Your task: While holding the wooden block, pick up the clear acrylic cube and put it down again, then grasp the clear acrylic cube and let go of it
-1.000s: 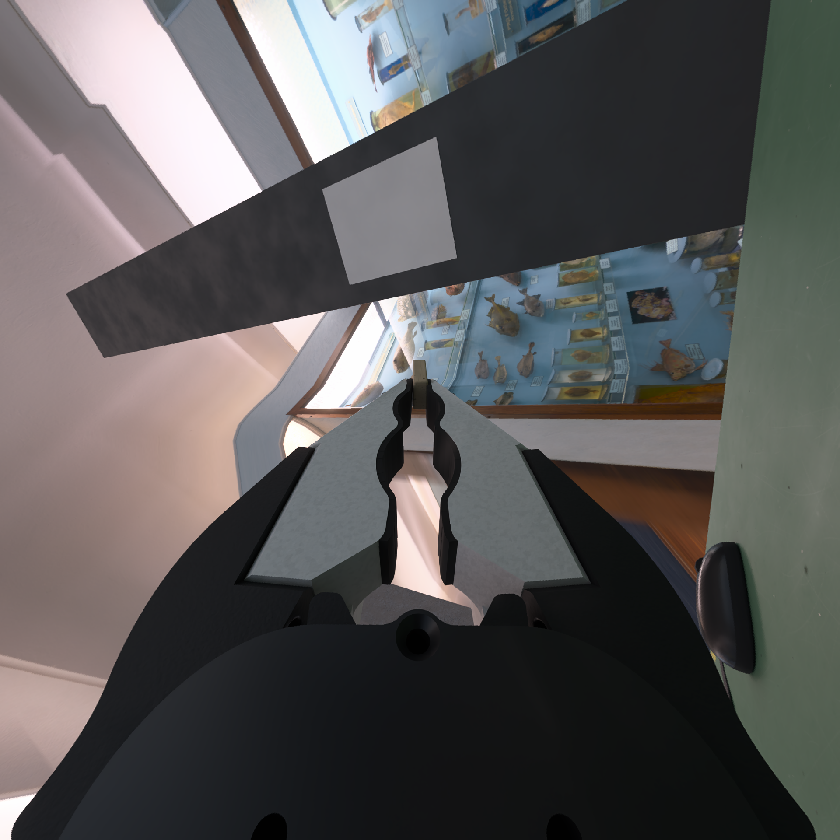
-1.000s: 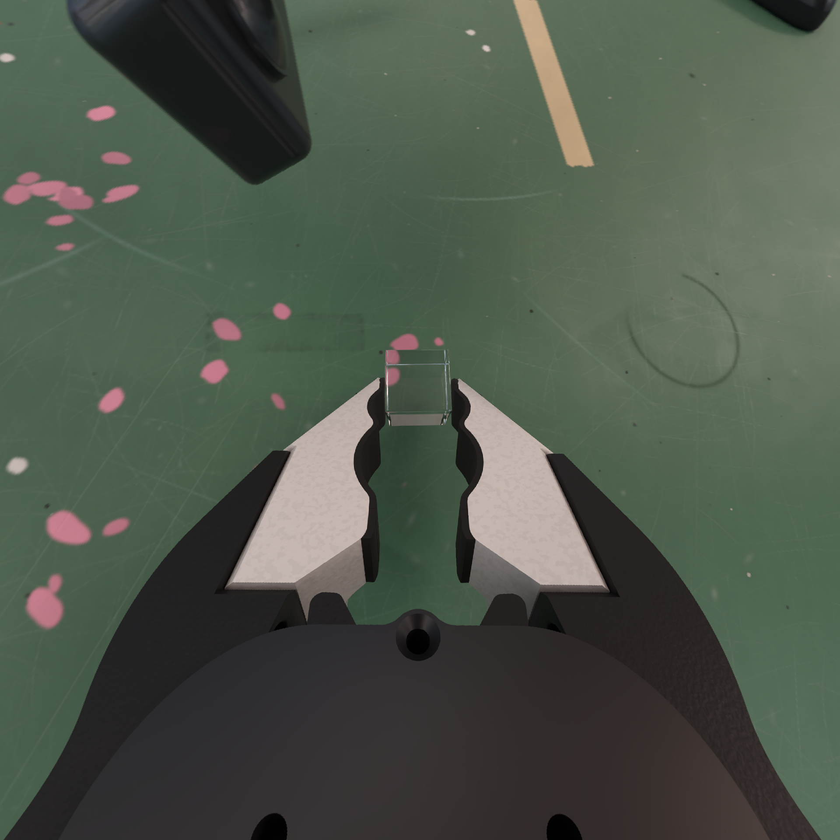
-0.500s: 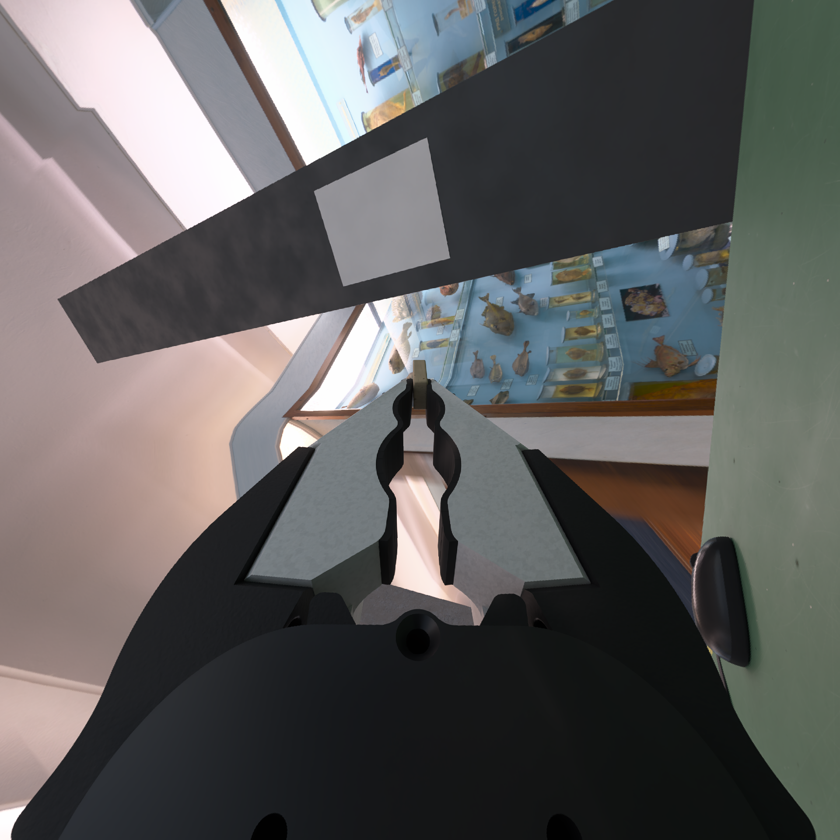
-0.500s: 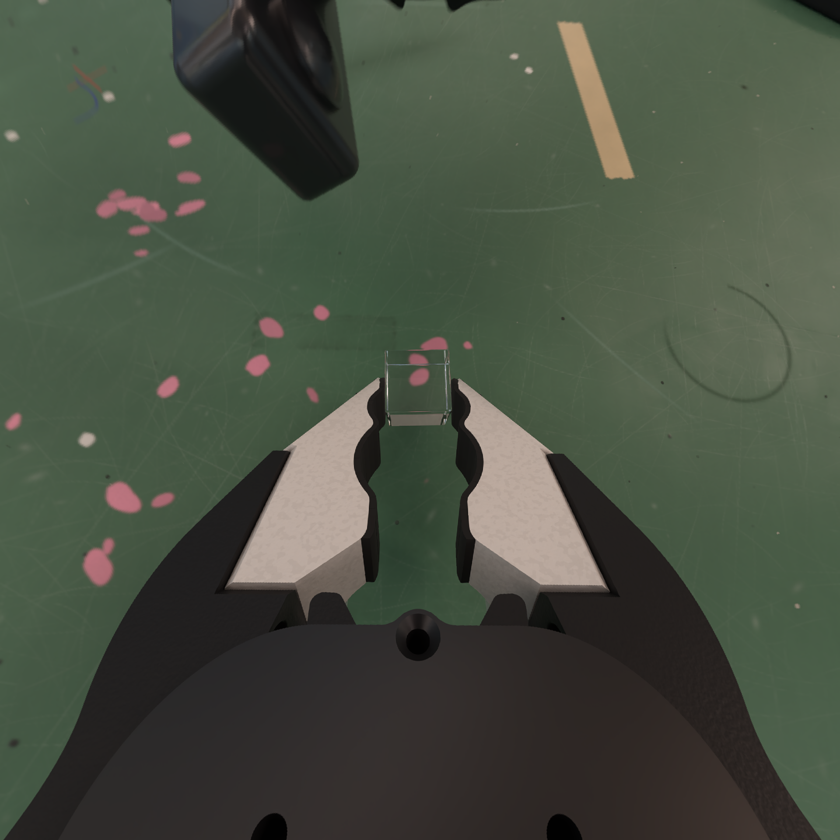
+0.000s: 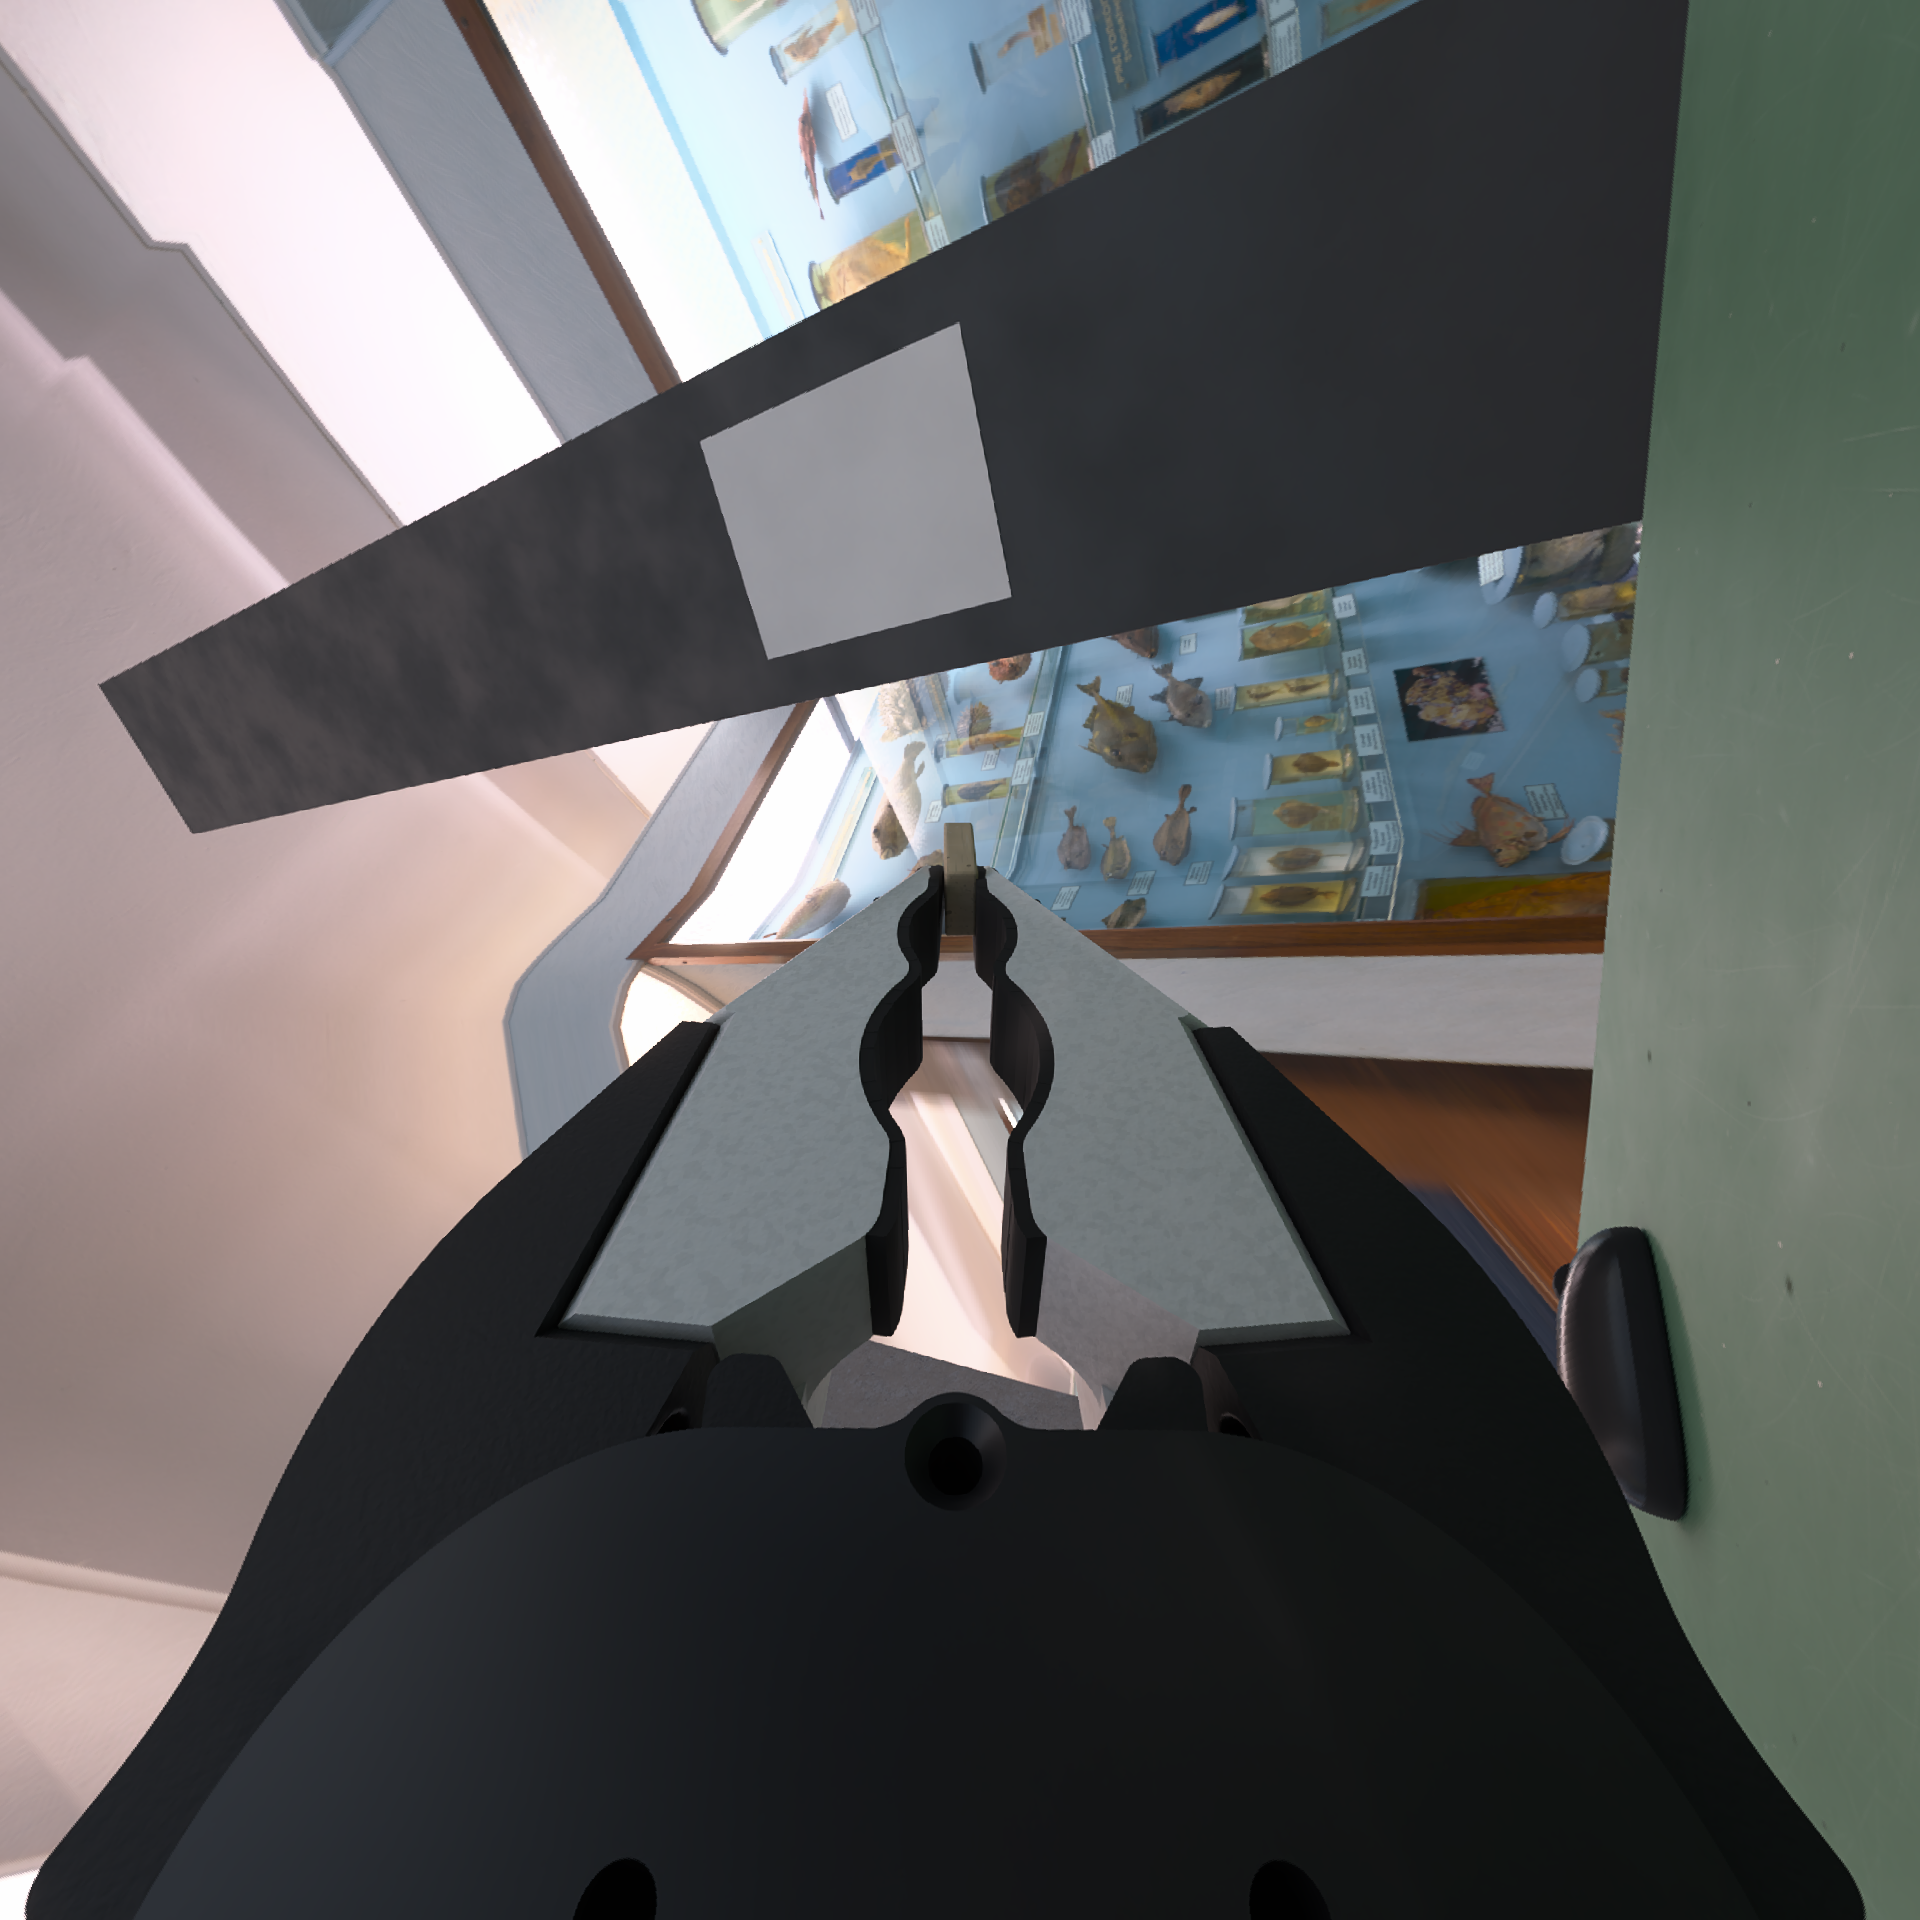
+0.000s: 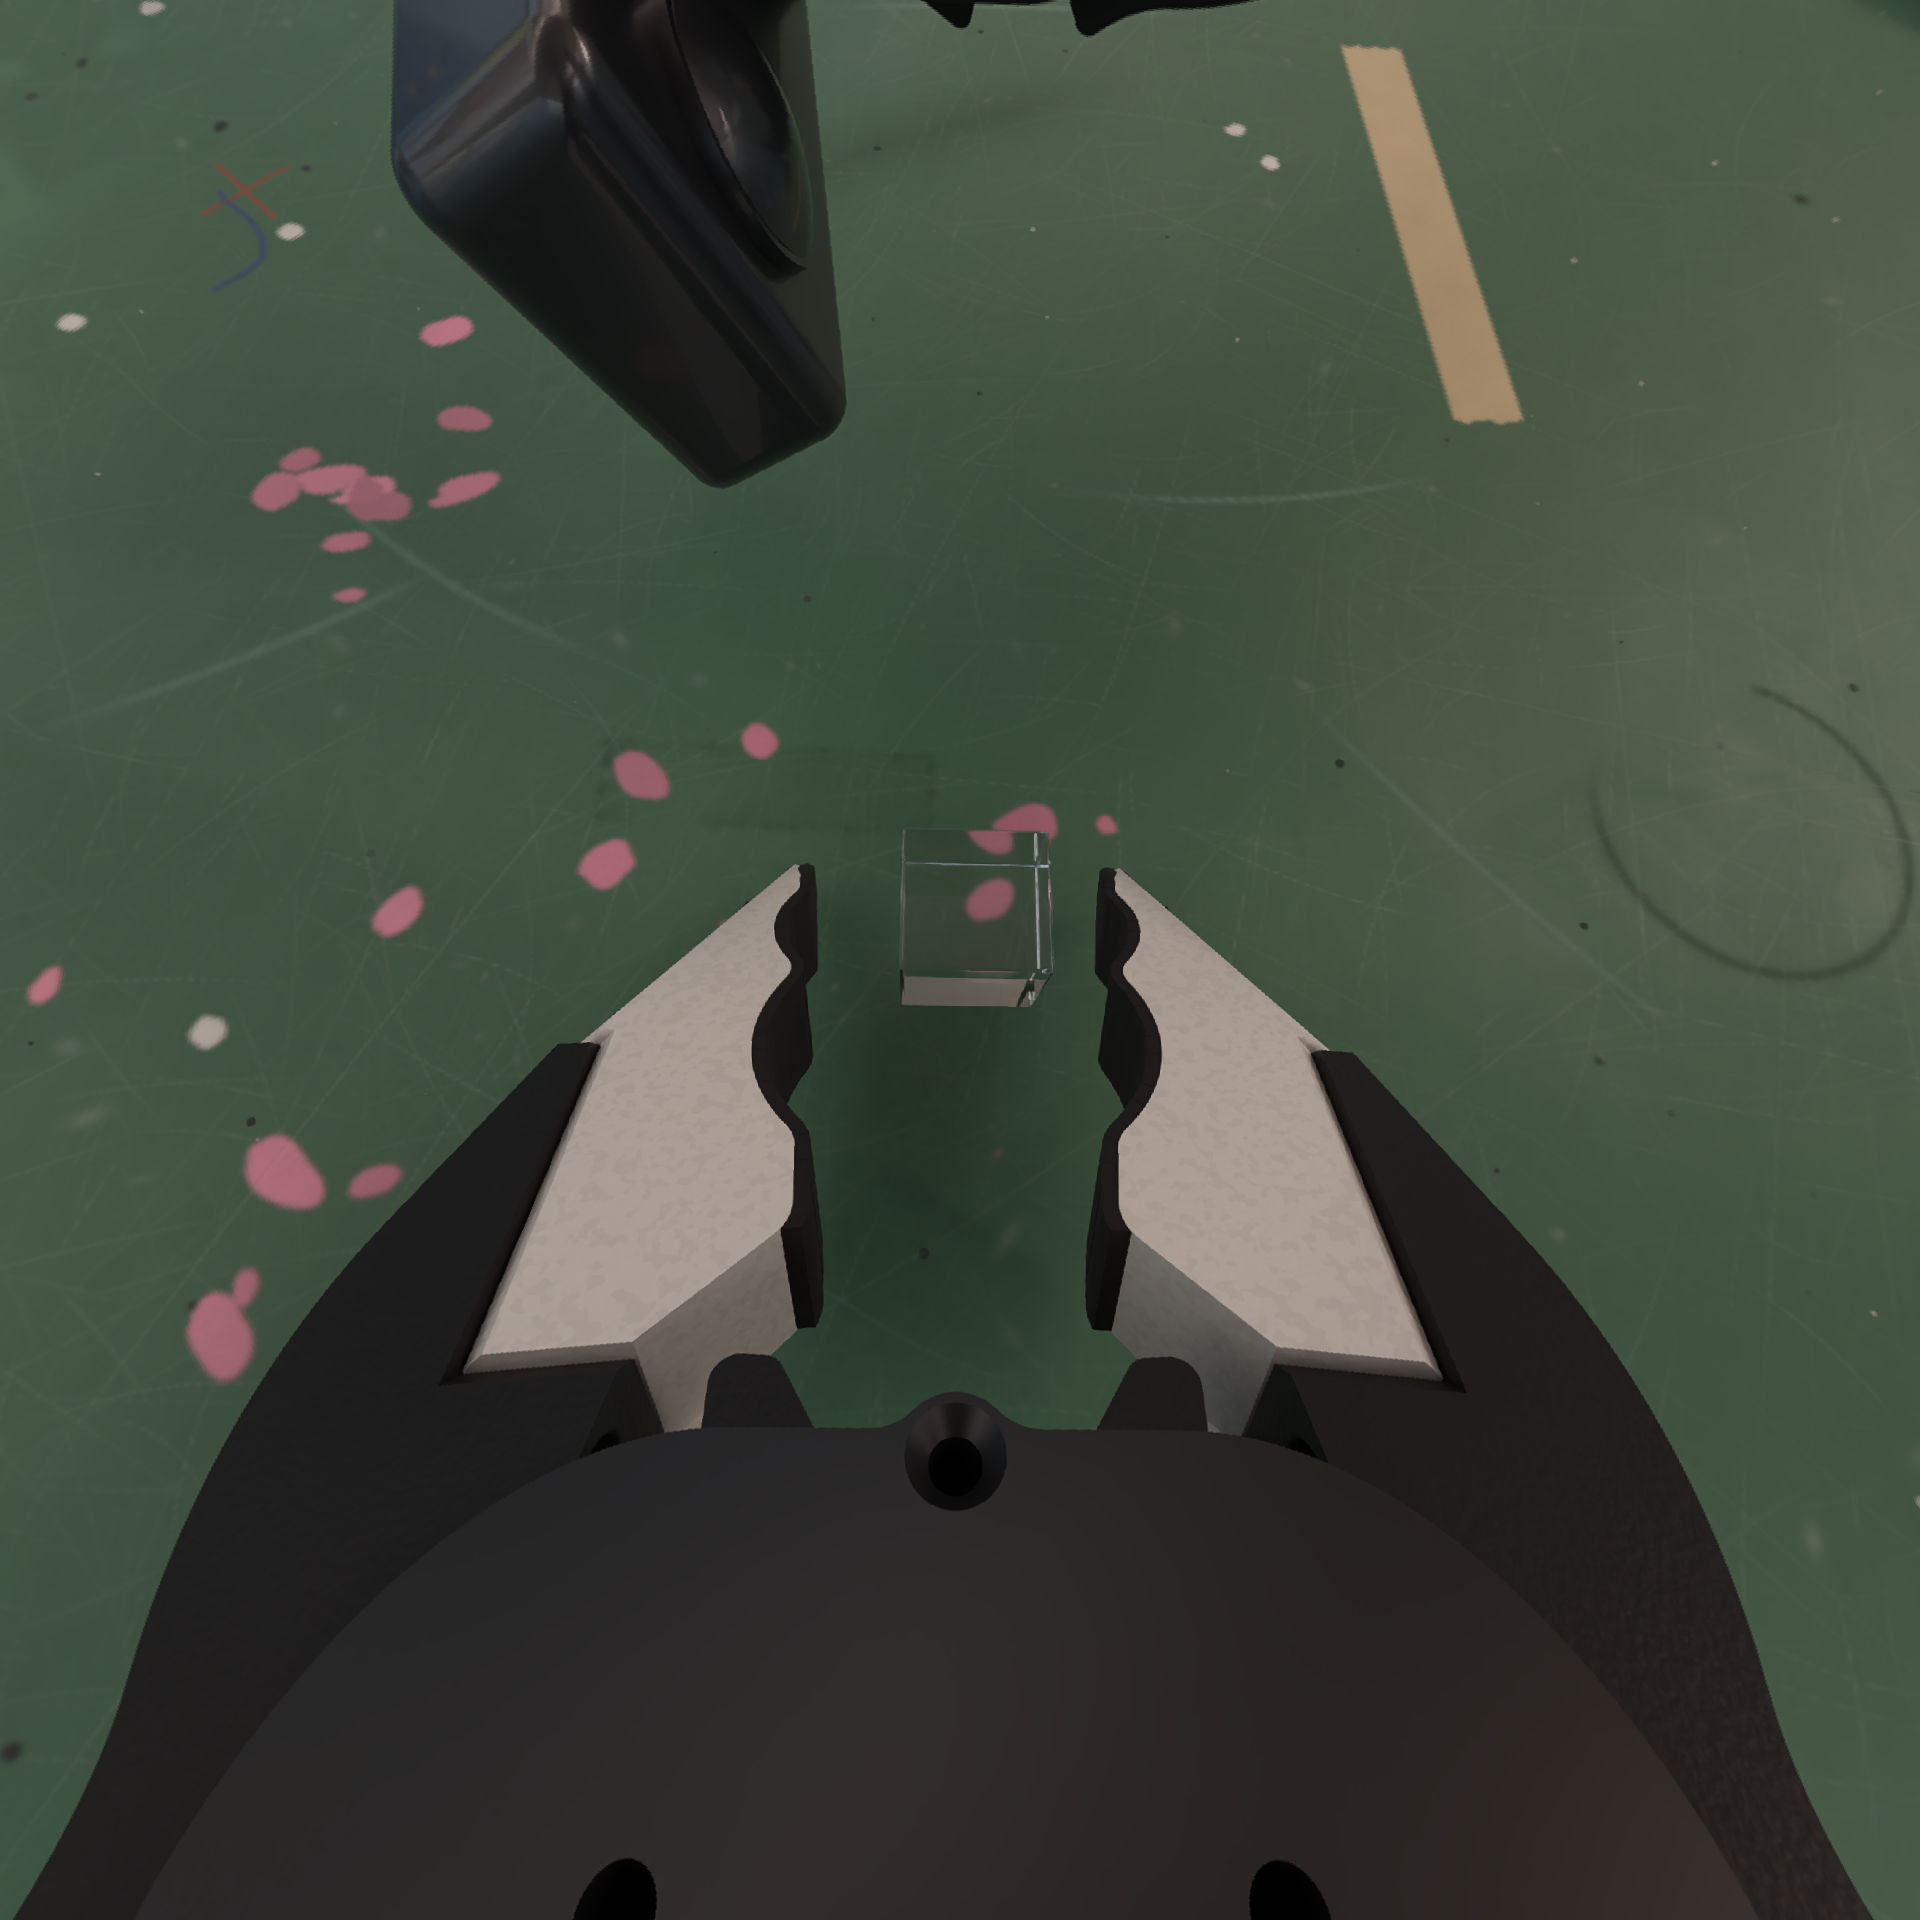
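My left gripper (image 5: 960,883) is shut on a thin pale wooden block (image 5: 959,854) that sticks out between its tips, held up in the air. My right gripper (image 6: 956,883) is open over the green table (image 6: 1351,727). The clear acrylic cube (image 6: 975,920) stands on the table between its fingertips, touching neither finger, a little nearer the right one. The body of the left gripper (image 6: 644,229) hangs above the table at the upper left of the right wrist view.
The green table shows as a wall at the right edge of the left wrist view (image 5: 1766,727), with a black knob (image 5: 1621,1371) on it. A dark beam (image 5: 1143,436) crosses above. A tan tape strip (image 6: 1434,229) and pink paint spots (image 6: 343,488) mark the table.
My right gripper has opened and let go of the clear cube, which now stands free between the fingers. The left gripper's body has drifted right in the right wrist view. The left gripper stays shut.
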Controlling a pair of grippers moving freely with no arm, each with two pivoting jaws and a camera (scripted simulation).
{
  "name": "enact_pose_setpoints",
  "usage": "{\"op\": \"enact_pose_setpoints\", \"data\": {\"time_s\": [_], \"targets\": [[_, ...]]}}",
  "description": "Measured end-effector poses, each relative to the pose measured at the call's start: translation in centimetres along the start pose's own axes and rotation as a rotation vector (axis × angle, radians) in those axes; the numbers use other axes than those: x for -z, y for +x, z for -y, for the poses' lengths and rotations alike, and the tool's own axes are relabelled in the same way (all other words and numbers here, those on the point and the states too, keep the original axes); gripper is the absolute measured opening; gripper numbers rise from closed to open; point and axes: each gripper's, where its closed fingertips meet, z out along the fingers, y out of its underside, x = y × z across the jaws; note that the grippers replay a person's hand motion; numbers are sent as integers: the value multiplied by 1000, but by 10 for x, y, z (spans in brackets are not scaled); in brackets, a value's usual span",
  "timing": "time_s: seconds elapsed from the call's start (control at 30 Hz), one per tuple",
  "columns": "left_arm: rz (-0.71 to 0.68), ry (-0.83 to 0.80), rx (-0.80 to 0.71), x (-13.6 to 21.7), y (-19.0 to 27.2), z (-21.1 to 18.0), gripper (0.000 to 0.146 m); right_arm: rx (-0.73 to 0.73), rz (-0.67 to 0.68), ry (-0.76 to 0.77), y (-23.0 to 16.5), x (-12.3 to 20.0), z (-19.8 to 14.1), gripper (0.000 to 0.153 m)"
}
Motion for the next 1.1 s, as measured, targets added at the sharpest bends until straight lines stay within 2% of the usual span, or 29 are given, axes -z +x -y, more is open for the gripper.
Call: {"op": "enact_pose_setpoints", "data": {"time_s": [0.2, 0.23, 0.27, 0.53, 0.73, 0.83, 0.93, 1.1], "targets": [[-6, -2, -1, -1, 2, 0, 4, -21, 56, 6, -4, -2, 0, 52], [-6, -2, -1, -1, 2, 0, 4, -24, 67, 6, -5, -2, 0, 45], [-6, -2, 0, -1, 2, 0, 4, -24, 79, 5, -6, -1, 0, 29], [-7, -3, -3, 0, 2, 0, 4, -40, 30, -23, -6, -1, -1, 29], [-16, -16, 1, -1, 4, -4, 4, -215, -96, -68, 3, 3, -3, 29], [-19, -19, 0, -1, 5, -5, 4, -279, -89, -68, 3, 3, -2, 29], [-20, -18, 1, -1, 5, -5, 4, -222, -69, -70, 4, 7, -3, 51], [-24, -21, 2, -2, 6, -5, 4, 39, -75, -74, 7, 8, -2, 58]]}}
